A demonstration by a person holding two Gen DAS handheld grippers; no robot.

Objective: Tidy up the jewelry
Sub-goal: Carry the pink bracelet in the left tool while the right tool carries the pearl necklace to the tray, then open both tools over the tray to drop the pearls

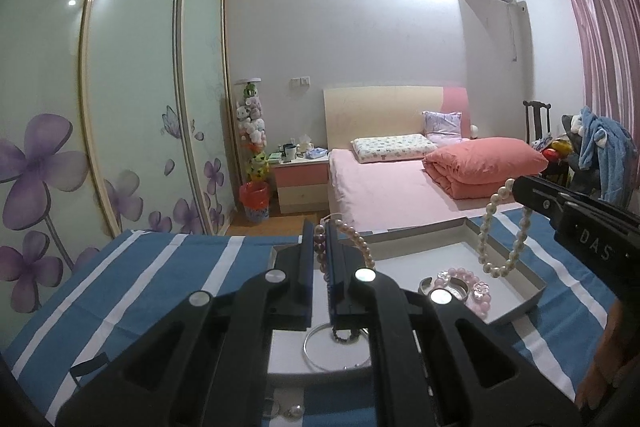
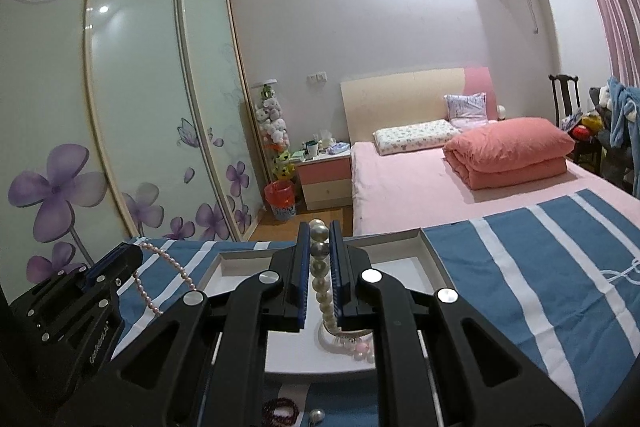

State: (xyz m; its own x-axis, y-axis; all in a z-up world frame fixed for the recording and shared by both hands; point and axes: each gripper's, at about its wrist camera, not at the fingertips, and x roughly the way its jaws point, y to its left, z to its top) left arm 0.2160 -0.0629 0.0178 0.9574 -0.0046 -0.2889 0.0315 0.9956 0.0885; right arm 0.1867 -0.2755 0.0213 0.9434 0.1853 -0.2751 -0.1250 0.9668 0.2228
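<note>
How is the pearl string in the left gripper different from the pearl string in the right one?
The left gripper pinches a thin strand of tiny pinkish beads; the right gripper pinches a white necklace of much bigger pearls. The strand trails over the striped cloth; the necklace hangs as a loop above the white tray. Both are beaded strings, clamped in shut jaws.
</note>
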